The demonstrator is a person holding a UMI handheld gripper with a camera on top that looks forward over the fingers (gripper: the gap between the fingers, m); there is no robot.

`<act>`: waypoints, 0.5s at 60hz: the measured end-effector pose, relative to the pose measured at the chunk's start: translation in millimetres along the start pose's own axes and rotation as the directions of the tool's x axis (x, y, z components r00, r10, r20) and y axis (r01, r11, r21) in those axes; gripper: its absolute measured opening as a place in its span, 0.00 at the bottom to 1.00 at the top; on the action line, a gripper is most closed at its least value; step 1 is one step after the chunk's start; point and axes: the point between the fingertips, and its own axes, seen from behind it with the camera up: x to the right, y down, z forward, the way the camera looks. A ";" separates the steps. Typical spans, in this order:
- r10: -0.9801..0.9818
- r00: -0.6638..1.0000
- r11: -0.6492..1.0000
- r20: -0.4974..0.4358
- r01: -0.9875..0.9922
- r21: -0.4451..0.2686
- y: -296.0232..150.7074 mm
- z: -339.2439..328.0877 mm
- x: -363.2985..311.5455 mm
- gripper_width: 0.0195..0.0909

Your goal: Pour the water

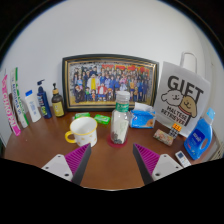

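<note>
Gripper (113, 160) fingers spread apart, holding nothing. Water bottle (120, 118) stands upright just ahead of them, centred on the gap; yellow mug (83, 130) just beside it, left. Risk: an off-centre approach could nudge the bottle over into the framed photo (108, 80) beyond.

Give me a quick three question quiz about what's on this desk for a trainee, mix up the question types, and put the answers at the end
1. True or false: the gripper is already closed on the bottle.
2. Multiple choice: what stands just beside the bottle, on the side of the toothbrushes? A) a yellow mug B) a stapler C) a red bowl
3. Fill in: the white bag beyond the fingers reads "____".

Key
1. False: the fingers are open, with the bottle just ahead of them.
2. A, the yellow mug.
3. GIFT
</note>
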 end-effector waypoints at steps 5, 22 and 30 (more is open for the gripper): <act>0.004 1.000 0.999 0.007 -0.004 -0.037 9.1 -52.3 -23.1 0.93; -0.008 1.000 0.995 0.024 0.010 -0.094 32.4 -194.6 -84.9 0.93; -0.005 1.000 0.996 0.010 0.005 -0.093 34.9 -229.2 -90.6 0.93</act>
